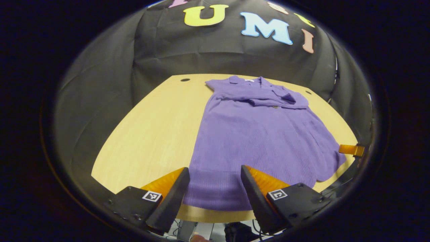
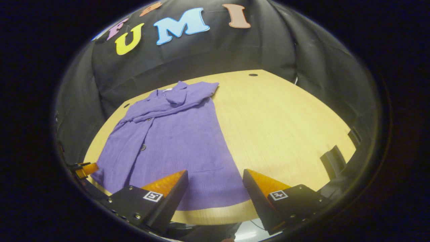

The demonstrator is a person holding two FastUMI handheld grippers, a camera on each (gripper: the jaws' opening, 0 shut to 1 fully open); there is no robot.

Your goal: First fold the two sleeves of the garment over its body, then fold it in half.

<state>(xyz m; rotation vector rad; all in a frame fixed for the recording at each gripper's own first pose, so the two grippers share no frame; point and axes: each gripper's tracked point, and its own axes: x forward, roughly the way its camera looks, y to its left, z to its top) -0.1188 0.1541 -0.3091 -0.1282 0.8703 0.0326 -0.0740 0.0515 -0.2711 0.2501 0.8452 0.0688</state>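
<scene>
Table [image 1: 147, 134], hand-held grippers spread above garment [image 1: 255, 141]

Purple garment [image 2: 174, 141] flat on table [image 2: 285, 124] — sleeves folded over — right gripper [image 2: 215, 188] fingers apart

Pale wooden table [image 1: 151, 134], two holes

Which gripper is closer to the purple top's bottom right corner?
Right. The right gripper, jaws open, is at that corner of the purple top; the left gripper is at the opposite hem corner.
</scene>
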